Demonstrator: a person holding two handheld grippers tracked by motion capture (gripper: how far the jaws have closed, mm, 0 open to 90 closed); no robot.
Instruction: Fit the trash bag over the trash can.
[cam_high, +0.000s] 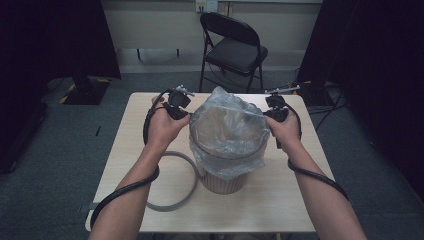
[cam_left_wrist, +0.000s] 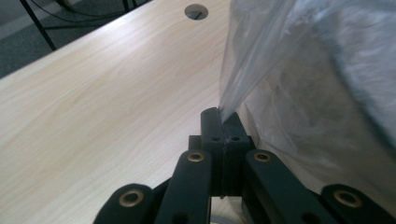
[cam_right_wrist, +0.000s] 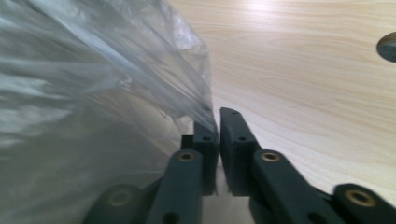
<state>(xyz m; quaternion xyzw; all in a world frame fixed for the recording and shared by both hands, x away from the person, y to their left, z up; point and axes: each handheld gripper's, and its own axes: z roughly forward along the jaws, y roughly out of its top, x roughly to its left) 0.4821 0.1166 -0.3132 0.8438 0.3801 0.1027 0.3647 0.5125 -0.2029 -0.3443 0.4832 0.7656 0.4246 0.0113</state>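
Note:
A clear plastic bag (cam_high: 227, 130) lines a beige bin (cam_high: 222, 182) in the middle of the table, with its edge folded down over the rim. My left gripper (cam_high: 186, 115) is at the bag's left side. In the left gripper view it (cam_left_wrist: 220, 114) is shut on a pinch of the bag's film (cam_left_wrist: 303, 93). My right gripper (cam_high: 271, 116) is at the bag's right side. In the right gripper view its jaws (cam_right_wrist: 218, 116) stand a narrow gap apart, and the bag's edge (cam_right_wrist: 93, 93) runs down to that gap without being pressed.
A grey ring (cam_high: 170, 202) lies flat on the wooden table (cam_high: 280, 200) to the left of the bin. A black folding chair (cam_high: 235, 47) stands beyond the far edge. Cable holes (cam_left_wrist: 196, 10) (cam_right_wrist: 387, 46) are cut in the tabletop.

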